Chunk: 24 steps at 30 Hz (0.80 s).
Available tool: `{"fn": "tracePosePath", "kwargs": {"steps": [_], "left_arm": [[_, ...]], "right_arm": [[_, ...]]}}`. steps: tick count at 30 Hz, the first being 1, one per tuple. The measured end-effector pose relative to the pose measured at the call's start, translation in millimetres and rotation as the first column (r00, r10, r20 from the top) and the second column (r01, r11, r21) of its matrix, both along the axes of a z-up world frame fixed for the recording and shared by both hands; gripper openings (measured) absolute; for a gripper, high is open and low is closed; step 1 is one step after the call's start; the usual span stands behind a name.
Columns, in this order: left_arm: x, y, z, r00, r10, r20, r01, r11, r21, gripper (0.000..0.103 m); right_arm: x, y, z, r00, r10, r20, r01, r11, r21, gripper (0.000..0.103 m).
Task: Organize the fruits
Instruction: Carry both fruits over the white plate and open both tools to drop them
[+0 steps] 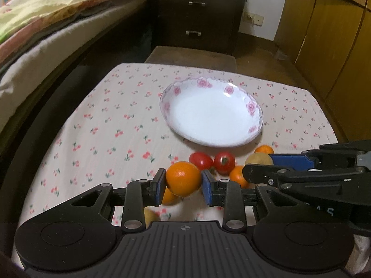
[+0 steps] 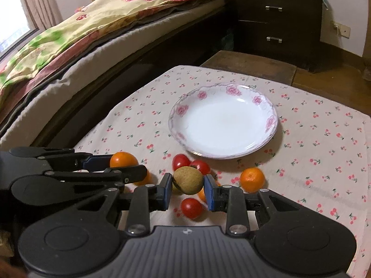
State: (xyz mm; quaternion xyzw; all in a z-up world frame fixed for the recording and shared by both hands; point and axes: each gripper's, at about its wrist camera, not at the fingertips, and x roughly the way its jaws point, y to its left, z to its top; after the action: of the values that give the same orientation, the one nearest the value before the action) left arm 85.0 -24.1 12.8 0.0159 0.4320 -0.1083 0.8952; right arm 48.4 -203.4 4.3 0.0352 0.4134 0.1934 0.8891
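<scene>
Orange (image 1: 183, 178) between left gripper (image 1: 183, 186) pads

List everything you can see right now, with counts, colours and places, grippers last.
Plate: 1, white with pink flowers, empty, mid-table.
Oranges: at least 3; one held, one loose, right of the pile.
Tomatoes: 3, red, before the plate.
Tan-green round fruit: 1 held; another may lie below.
Tablecloth: cherry print.
Bed, dark drawers: behind.
Left gripper: shut on orange.
Right gripper: shut on round fruit.
</scene>
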Motion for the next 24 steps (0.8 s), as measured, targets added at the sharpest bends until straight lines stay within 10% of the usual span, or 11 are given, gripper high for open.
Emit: {"fn": "tracePosePath", "kwargs": {"steps": [24], "left_arm": [[64, -32, -6, 1.000, -0.016, 0.010, 0.016, 1.000, 0.019, 0.039]], "right_arm": [[55, -22, -6, 0.994, -0.112, 0.006, 0.112, 0.993, -0.025, 0.031]]}}
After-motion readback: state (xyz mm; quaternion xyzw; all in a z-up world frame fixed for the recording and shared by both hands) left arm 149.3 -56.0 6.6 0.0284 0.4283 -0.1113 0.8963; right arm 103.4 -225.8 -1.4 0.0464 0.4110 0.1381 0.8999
